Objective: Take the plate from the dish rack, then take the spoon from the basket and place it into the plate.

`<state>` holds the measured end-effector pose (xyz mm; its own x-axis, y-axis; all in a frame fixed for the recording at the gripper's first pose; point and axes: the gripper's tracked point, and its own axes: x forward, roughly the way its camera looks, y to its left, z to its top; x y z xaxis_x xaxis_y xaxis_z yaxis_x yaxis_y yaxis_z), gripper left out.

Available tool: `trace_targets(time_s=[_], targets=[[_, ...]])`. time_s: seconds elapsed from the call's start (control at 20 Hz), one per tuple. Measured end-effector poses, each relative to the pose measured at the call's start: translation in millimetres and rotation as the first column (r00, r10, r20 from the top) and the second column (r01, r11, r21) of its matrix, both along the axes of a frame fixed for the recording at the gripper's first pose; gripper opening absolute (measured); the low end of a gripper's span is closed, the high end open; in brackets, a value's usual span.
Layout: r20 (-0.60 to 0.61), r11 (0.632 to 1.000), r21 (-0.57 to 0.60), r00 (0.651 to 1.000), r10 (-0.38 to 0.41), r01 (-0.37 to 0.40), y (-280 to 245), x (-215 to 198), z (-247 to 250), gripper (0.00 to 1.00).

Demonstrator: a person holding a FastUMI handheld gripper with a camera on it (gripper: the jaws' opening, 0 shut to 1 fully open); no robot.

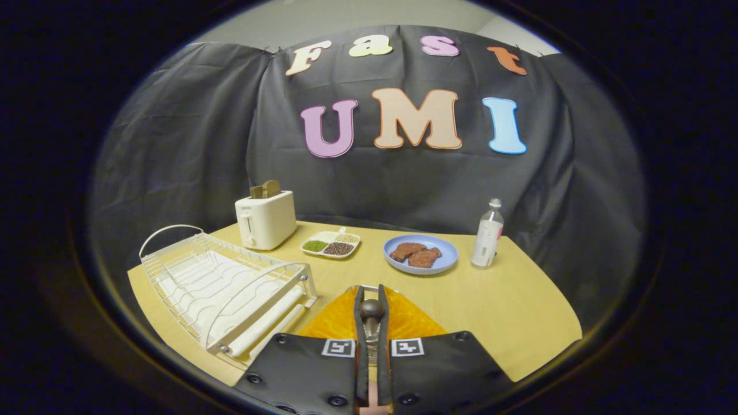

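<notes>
My gripper (372, 293) is shut on the spoon (372, 310). The spoon's dark rounded end sits between the fingertips, and its metal stem runs back between the fingers (359, 323). Right beneath them lies an orange-yellow plate (337, 325) on the wooden table, next to the dish rack; the fingers and gripper body hide much of it. I cannot tell whether the spoon touches the plate. The white wire dish rack (225, 288) stands to the left of the fingers with nothing in it.
Beyond the fingers is a blue plate (447, 256) holding brown pieces of food, with a clear bottle (487, 235) to its right. A white toaster (265, 219) and a divided dish of grains (330, 244) stand behind the rack. The table edge (553, 300) curves off at the right.
</notes>
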<state>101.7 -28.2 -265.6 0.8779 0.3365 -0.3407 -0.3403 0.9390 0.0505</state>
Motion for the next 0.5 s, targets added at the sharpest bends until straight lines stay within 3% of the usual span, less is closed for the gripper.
trace_targets(time_s=[0.5], targets=[[0.069,0.999,0.032,0.997,0.037,-0.039,-1,-15,82,0.09]])
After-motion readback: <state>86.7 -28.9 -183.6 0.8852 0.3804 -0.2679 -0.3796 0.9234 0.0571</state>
